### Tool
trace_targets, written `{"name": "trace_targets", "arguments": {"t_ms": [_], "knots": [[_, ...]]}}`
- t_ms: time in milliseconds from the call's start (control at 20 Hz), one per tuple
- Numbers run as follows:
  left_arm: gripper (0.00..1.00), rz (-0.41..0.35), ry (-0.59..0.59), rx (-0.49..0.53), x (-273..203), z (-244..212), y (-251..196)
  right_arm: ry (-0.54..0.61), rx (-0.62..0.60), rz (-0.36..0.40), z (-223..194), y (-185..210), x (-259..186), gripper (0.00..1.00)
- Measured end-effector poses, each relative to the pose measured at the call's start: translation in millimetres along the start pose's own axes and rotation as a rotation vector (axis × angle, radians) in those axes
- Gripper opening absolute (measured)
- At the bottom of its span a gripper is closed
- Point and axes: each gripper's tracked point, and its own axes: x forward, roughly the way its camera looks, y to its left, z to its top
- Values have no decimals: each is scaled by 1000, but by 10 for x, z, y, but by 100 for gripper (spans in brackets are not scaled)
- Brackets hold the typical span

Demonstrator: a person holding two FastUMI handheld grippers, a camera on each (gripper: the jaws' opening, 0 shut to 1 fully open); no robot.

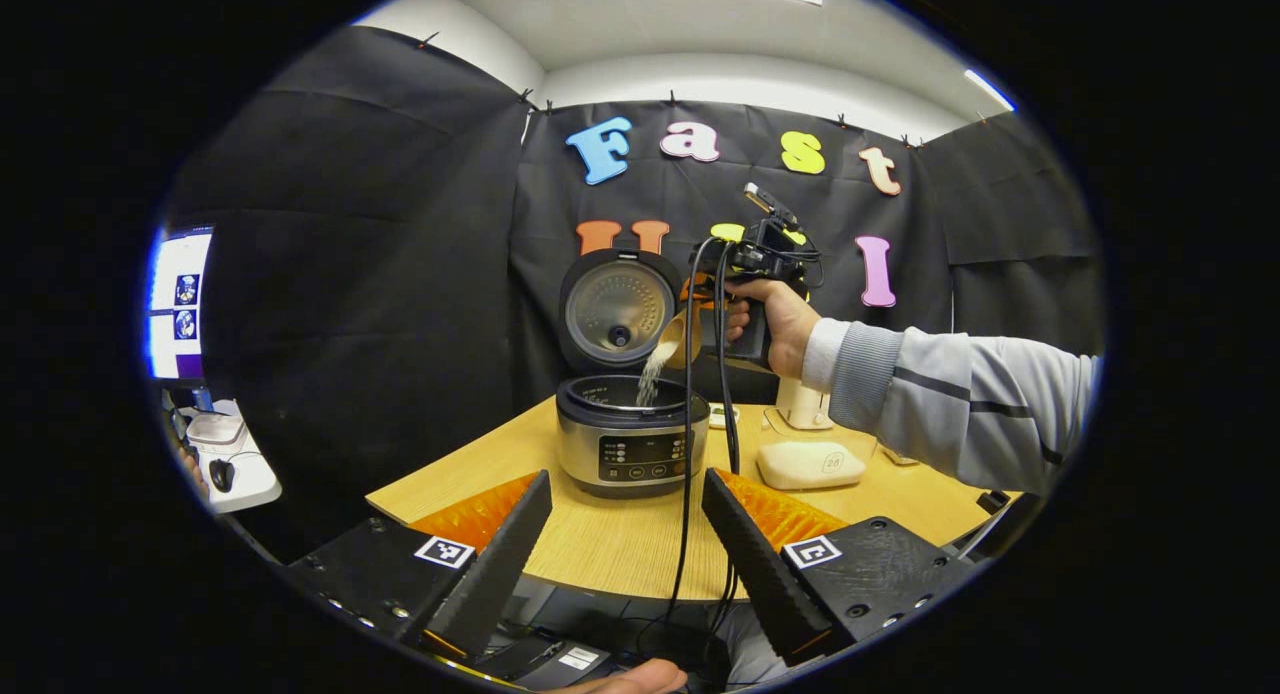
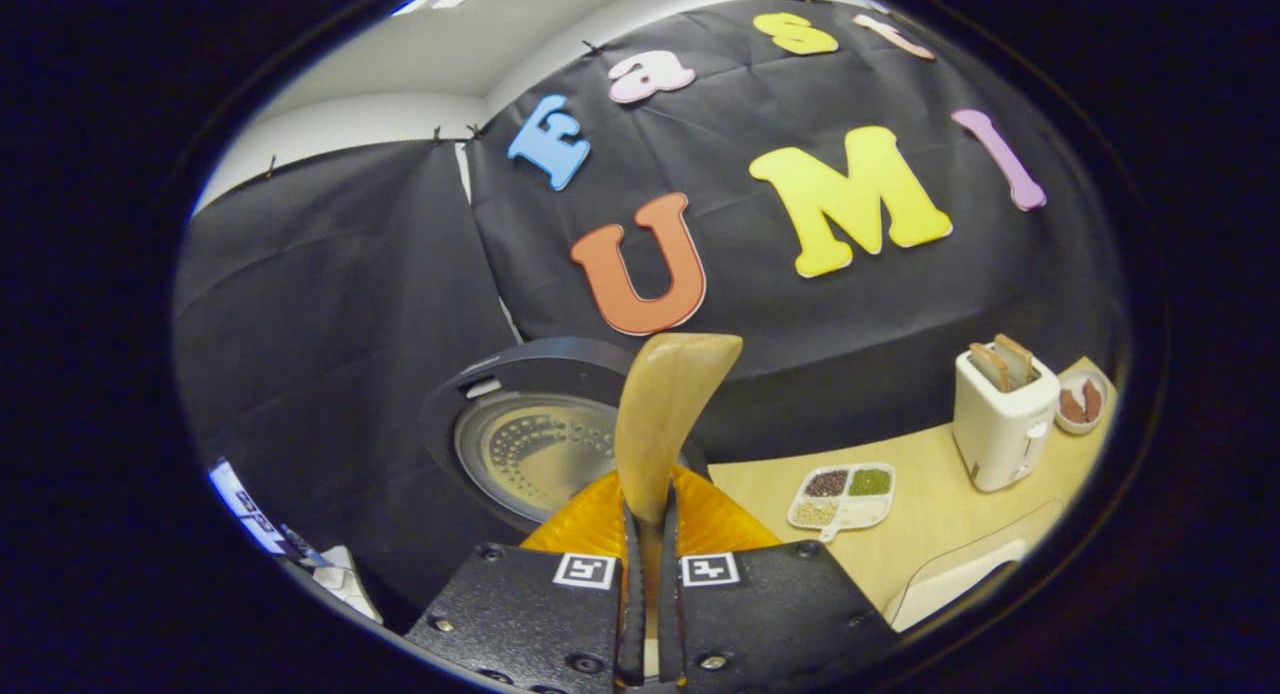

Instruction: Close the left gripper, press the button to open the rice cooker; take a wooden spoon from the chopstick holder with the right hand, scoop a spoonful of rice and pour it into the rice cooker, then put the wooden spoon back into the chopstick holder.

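Both claws differed: the right claw (image 2: 648, 584) pinched the wooden spoon (image 2: 662, 414), tipping rice (image 1: 652, 372) into the rice cooker (image 1: 630, 444), the left claw (image 1: 625, 544) gaped, and next the spoon needed its chopstick holder.

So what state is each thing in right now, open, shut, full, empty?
Rice cooker: lid up, pot open.
Spoon: gripped, tipped over the cooker.
Rice: streaming into the pot.
Right gripper: jaws shut on the spoon.
Left gripper: jaws open, holding nothing.
Toaster: two slices standing in it.
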Motion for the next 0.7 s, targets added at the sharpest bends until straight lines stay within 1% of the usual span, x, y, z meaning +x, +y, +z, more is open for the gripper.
{"name": "trace_targets", "arguments": {"t_ms": [200, 300, 500, 700], "knots": [[97, -4, 7, -4, 14, -1, -13, -4, -148, -1, -65, 82, 4, 11], [97, -7, 16, 10, 31, -29, -13, -18, -229, 13, -53, 160, -41, 11], [97, -8, 29, 35, 54, -49, -29, -11, -316, 49, -114, 256, -70, 11], [97, -16, 24, 44, 75, -46, -50, -46, -432, 70, -100, 346, -148, 11]]}}
